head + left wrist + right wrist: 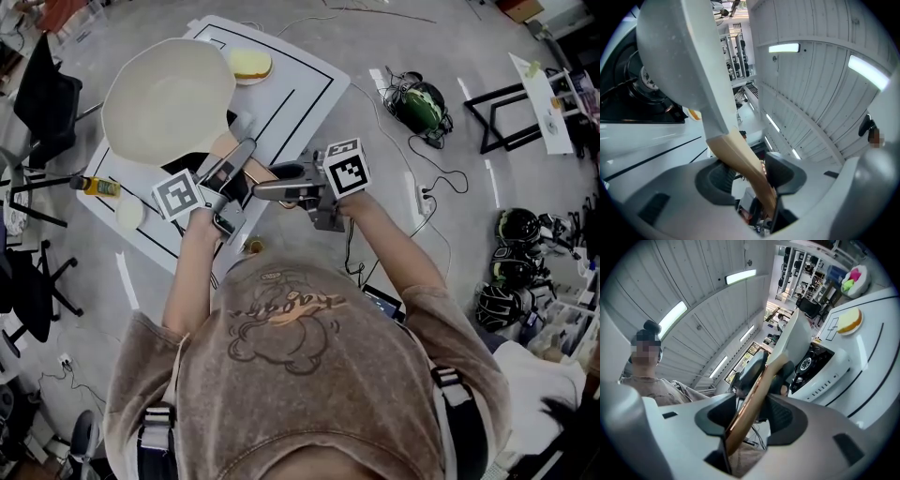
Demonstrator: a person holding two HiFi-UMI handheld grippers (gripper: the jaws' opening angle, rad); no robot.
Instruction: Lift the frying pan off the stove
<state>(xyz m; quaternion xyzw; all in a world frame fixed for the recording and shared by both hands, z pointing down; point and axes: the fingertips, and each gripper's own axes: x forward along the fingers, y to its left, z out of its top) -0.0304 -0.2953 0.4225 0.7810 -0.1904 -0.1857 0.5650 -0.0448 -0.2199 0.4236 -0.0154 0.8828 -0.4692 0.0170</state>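
Wooden handle [735, 149] — left gripper [752, 177], right gripper [752, 416] clamp it.

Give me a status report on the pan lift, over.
Both clamped on the handle: left tool and right tool. The frying pan is up and tilted above the stove. Only bread nearby, past the rim.

Cream frying pan [169, 98], wooden-handled, hangs raised just above the black stove [628, 107].
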